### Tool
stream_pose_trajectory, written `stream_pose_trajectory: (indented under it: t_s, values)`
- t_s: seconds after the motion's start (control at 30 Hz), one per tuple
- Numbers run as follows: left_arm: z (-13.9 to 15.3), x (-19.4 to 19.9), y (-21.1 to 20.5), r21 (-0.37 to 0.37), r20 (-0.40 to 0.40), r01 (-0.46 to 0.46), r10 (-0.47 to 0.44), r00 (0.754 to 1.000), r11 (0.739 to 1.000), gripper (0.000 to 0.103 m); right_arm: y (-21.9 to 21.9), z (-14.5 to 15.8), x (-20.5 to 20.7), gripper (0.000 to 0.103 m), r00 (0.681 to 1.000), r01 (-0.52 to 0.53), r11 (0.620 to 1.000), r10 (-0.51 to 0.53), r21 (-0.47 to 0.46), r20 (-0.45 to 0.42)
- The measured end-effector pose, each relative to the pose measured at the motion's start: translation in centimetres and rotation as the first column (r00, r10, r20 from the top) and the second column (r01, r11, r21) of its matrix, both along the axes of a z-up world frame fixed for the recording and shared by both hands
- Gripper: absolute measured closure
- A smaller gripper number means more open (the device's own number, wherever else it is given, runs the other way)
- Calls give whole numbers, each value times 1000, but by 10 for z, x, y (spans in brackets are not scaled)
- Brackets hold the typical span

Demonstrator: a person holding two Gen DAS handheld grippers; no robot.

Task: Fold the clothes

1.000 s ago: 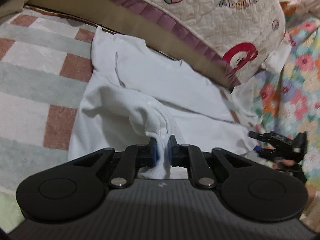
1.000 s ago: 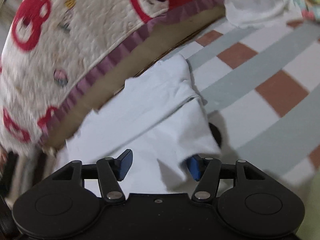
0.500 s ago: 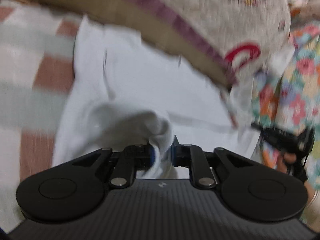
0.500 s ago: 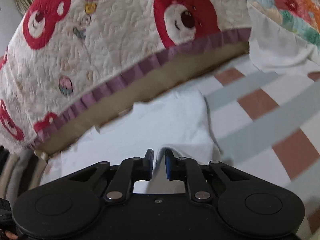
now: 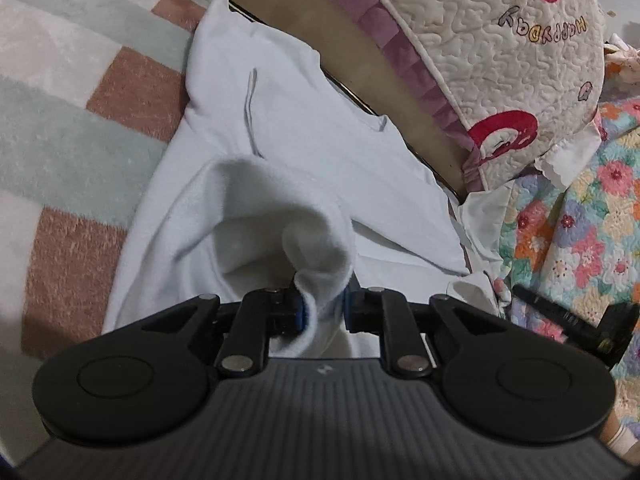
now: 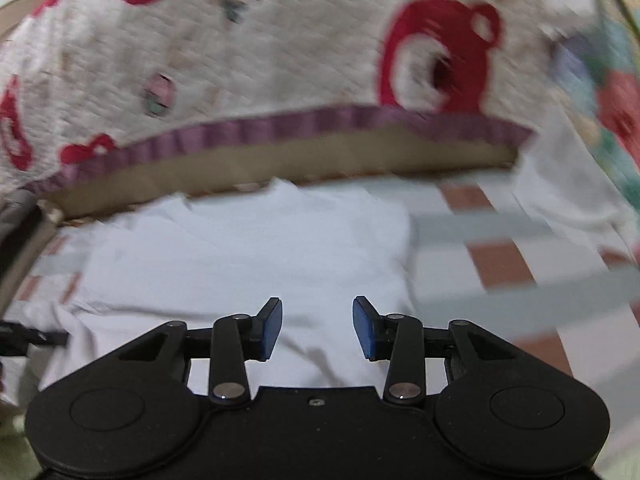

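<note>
A white garment lies on a checked blanket, close under a quilted cover. My left gripper is shut on a bunched fold of the white garment, lifted over the rest of the cloth. In the right wrist view the same white garment lies flat, blurred by motion. My right gripper hovers just above it, open, with nothing between its blue pads. The right gripper's black body shows at the right edge of the left wrist view.
A cream quilted cover with red bears and a purple trim hangs along the far side. A flowered quilt lies at the right. White cloth with a scalloped edge sits between them. The checked blanket stretches away to the right.
My right gripper was shut on the garment's edge half a second ago and has let go and opened. My left gripper still holds its fold and has lifted it a little.
</note>
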State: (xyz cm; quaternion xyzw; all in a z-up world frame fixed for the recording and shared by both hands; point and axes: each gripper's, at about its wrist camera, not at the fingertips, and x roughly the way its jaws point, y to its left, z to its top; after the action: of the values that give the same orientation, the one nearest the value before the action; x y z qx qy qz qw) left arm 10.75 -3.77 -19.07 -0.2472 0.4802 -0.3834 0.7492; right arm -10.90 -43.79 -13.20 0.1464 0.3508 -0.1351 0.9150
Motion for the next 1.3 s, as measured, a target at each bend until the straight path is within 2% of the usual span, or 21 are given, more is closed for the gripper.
stream_pose_trajectory:
  t_s: [0.1,0.17,0.23,0.27,0.33,0.37,0.4,0.43,0.47,0.5,0.57,0.67,0.77,0.83,0.87,0.9,1.0,1.1,1.17,1.23,1.3]
  values:
    - [-5,1,0,-9,-33,-5,4,999,1000,86,3,-19,-12,58,998,18,1000,-18,4,-67]
    - [-6,2,0,-10,-44,-6,6,999,1000,86,12,-29,-8,55,990,-39,994,24,-104,-141]
    - [-3,1,1,17,-45,-12,13,999,1000,86,22,-41,-2,53,972,-113,967,60,-228,-228]
    - [-1,0,1,32,-41,-14,15,999,999,86,22,-44,1,54,968,-129,958,65,-256,-243]
    - [8,-3,1,67,-9,-10,11,1000,998,86,13,-45,7,54,974,-118,958,60,-260,-220]
    - [13,-5,2,79,3,-8,8,1000,997,86,7,-41,8,61,980,-101,963,52,-249,-192]
    - [16,-7,4,70,1,-4,4,1000,998,86,0,-34,8,87,988,-74,971,40,-225,-150]
    - [17,-8,9,47,-18,-2,3,1000,999,85,-7,-26,9,98,994,-48,979,27,-200,-108]
    - [17,-9,13,25,-39,-1,2,999,1000,80,-14,-19,7,98,998,-15,985,4,-174,-65]
    - [14,-10,18,0,-67,-2,2,998,1000,71,-20,-12,4,97,999,23,989,-27,-147,-23]
    - [7,-12,20,-34,-127,23,-27,992,999,60,-33,-1,-4,97,995,95,992,-92,-84,46]
    - [4,-18,11,-19,-164,99,-101,981,995,59,-46,-2,-15,97,986,155,988,-155,-5,66]
    - [10,-24,0,58,-81,146,-141,987,988,58,-48,-11,-24,97,978,193,980,-195,40,73]
    - [10,-27,-1,84,-60,160,-156,986,983,63,-46,-11,-25,97,978,193,981,-194,22,79]
    - [10,-27,1,81,-59,152,-148,987,985,81,-45,-10,-25,97,978,191,982,-191,7,82]
    - [9,-25,5,48,-77,137,-133,988,989,95,-43,-9,-25,97,979,189,982,-187,-7,85]
    - [4,-15,20,-120,-177,30,-51,983,992,96,-40,-6,-24,97,980,182,982,-177,-50,93]
    - [12,-12,27,-85,-109,-8,-1,994,996,97,-36,-3,-24,97,981,175,980,-166,-93,101]
    - [16,-14,35,-65,-77,-31,26,997,997,97,-30,0,-24,97,987,141,978,-127,-155,95]
    - [21,-21,43,-78,-64,-52,47,997,996,97,-23,4,-25,97,993,101,973,-85,-207,87]
    - [20,-24,47,-95,-63,-57,51,997,994,97,-23,7,-29,97,993,94,971,-76,-218,92]
